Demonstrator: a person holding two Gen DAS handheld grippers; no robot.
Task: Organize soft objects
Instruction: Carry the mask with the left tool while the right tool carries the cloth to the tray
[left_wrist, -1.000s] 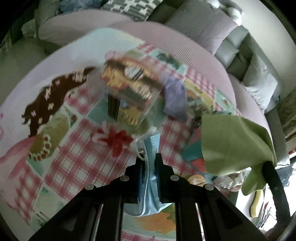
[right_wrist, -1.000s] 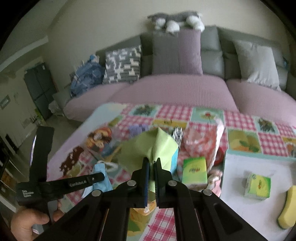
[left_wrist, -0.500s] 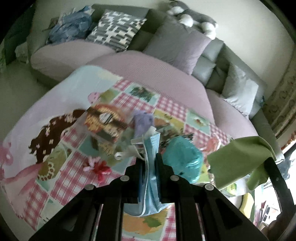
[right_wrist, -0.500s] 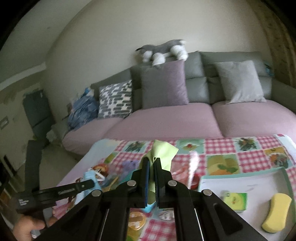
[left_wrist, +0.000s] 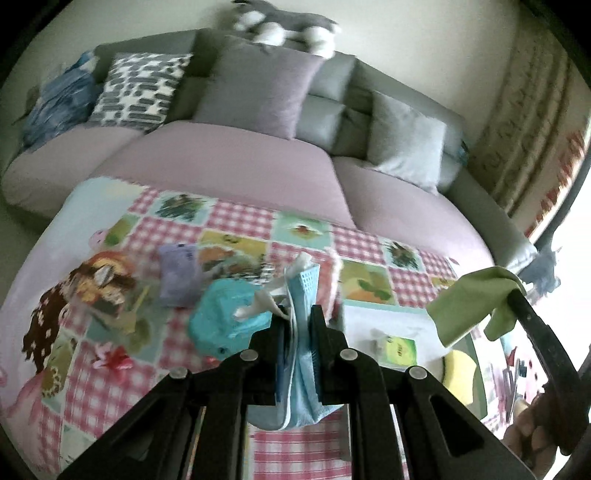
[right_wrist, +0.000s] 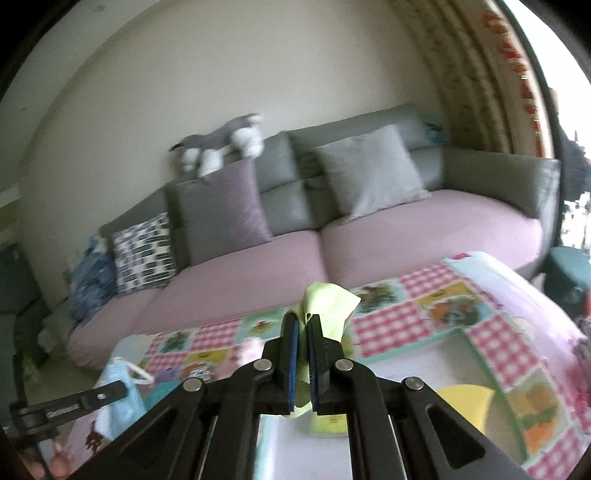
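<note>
Both grippers have lifted and tipped up since a second ago; the sofa (left_wrist: 236, 170) now fills the upper views and the patchwork cloth (left_wrist: 236, 221) on the table has dropped lower. Left gripper (left_wrist: 297, 314) is pinched narrow on a light-blue face mask (left_wrist: 303, 291), white ear loops spilling out on the left, the rest hanging under the jaws. Right gripper (right_wrist: 303, 325) is clamped tight on a green cloth (right_wrist: 327, 306), a corner poking up past the tips. Likely both carried clear of the pile toward the white tray (right_wrist: 417, 369) at the table's right end, where a yellow sponge (right_wrist: 465, 402) and a green packet sit. Motion blur smears the clutter at the left edge; tray's near side is hidden behind the right gripper.
</note>
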